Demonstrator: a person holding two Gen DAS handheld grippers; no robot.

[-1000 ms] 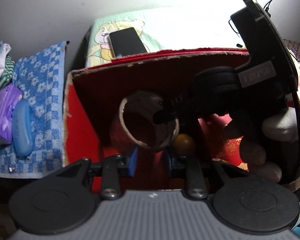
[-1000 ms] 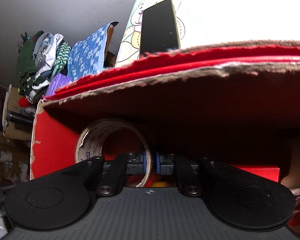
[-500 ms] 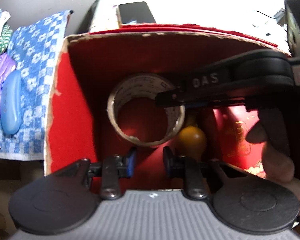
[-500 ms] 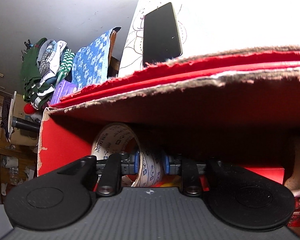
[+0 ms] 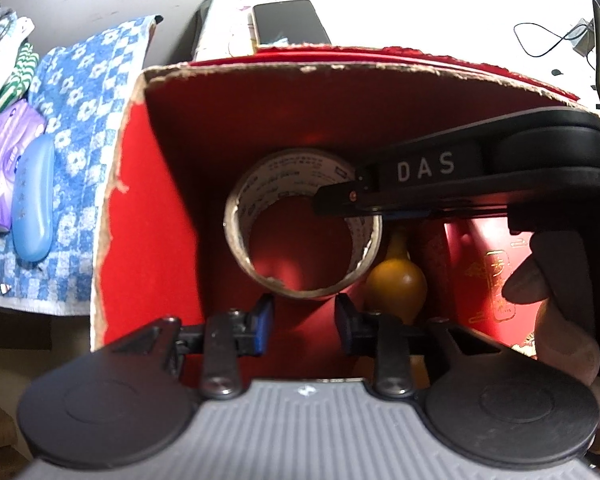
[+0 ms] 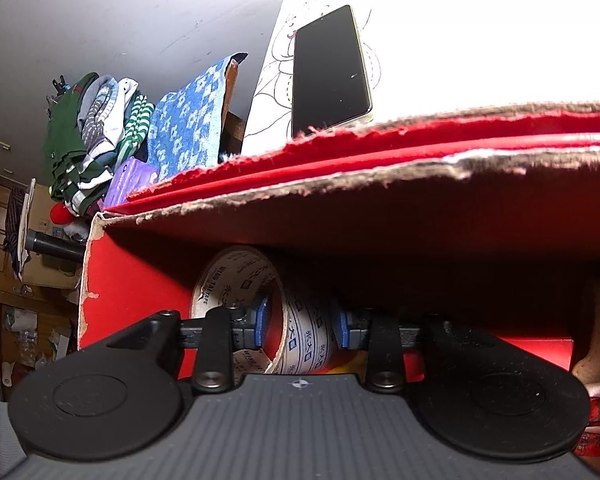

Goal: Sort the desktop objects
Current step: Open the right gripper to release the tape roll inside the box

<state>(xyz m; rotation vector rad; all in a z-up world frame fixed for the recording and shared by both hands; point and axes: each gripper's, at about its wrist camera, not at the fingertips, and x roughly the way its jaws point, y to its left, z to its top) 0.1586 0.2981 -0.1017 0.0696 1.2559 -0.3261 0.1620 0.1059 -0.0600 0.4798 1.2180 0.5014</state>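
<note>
A roll of printed packing tape (image 5: 300,222) lies inside a red cardboard box (image 5: 152,216), next to a yellow gourd-shaped object (image 5: 396,284) and a red packet (image 5: 488,272). My left gripper (image 5: 303,320) is open and empty just above the roll's near edge. My right gripper (image 6: 302,322) reaches into the box from the right; its fingers (image 5: 360,200) straddle the roll's wall (image 6: 306,332) with a small gap on each side, so it is open.
A black phone (image 5: 288,24) lies on a white printed cloth beyond the box. Left of the box, a blue checked towel (image 5: 76,140) holds a blue case (image 5: 32,204) and a purple pack (image 5: 4,160). Folded clothes (image 6: 92,136) are piled further left.
The right gripper's jaws have spread apart around the tape roll's wall. The roll has tipped down to lie in the box. The left gripper has risen and moved back a little.
</note>
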